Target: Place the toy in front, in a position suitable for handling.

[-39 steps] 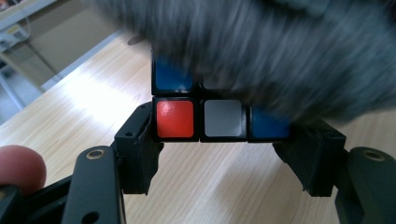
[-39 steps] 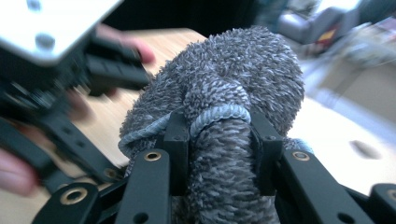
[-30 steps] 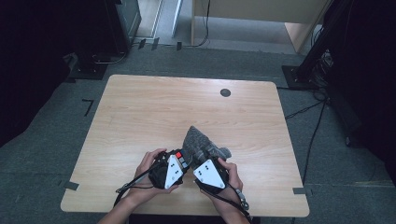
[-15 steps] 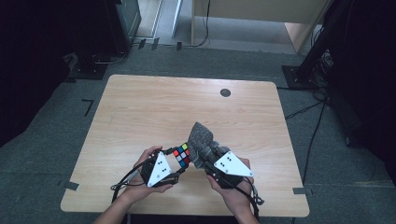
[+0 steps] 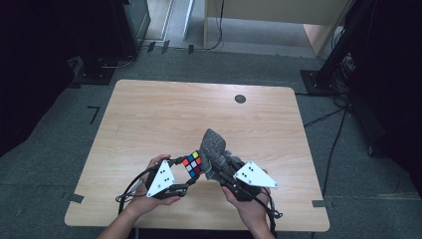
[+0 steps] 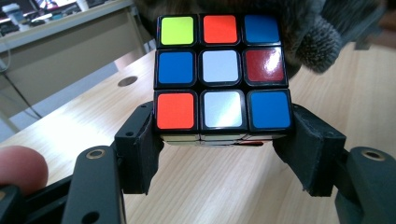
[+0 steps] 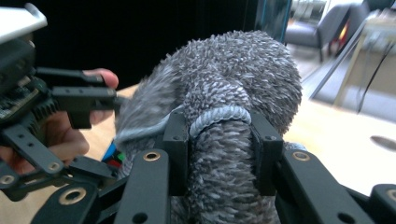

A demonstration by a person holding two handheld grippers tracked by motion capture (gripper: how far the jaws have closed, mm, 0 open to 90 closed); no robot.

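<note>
A scrambled puzzle cube (image 5: pixel 192 164) (image 6: pixel 223 74) is held above the wooden table (image 5: pixel 149 119), and my left gripper (image 5: pixel 186 172) (image 6: pixel 223 137) is shut on its lower layer. A grey fluffy cloth (image 5: pixel 214 149) (image 7: pixel 224 116) stands bunched beside the cube, touching its far side. My right gripper (image 5: pixel 219 169) (image 7: pixel 219 154) is shut on the cloth's rolled edge. In the right gripper view the left gripper (image 7: pixel 60 121) and a corner of the cube (image 7: pixel 113 155) show at the left. The cube's back is hidden by the cloth.
A round dark grommet (image 5: pixel 240 98) sits in the table near the far edge. Both hands hold the grippers close to the table's front edge. Cables trail from the grippers toward the front. Dark floor and stands surround the table.
Both grippers have risen and tilted apart; the cube has turned so its coloured face shows upward, and the cloth has been lifted and stands taller beside it.
</note>
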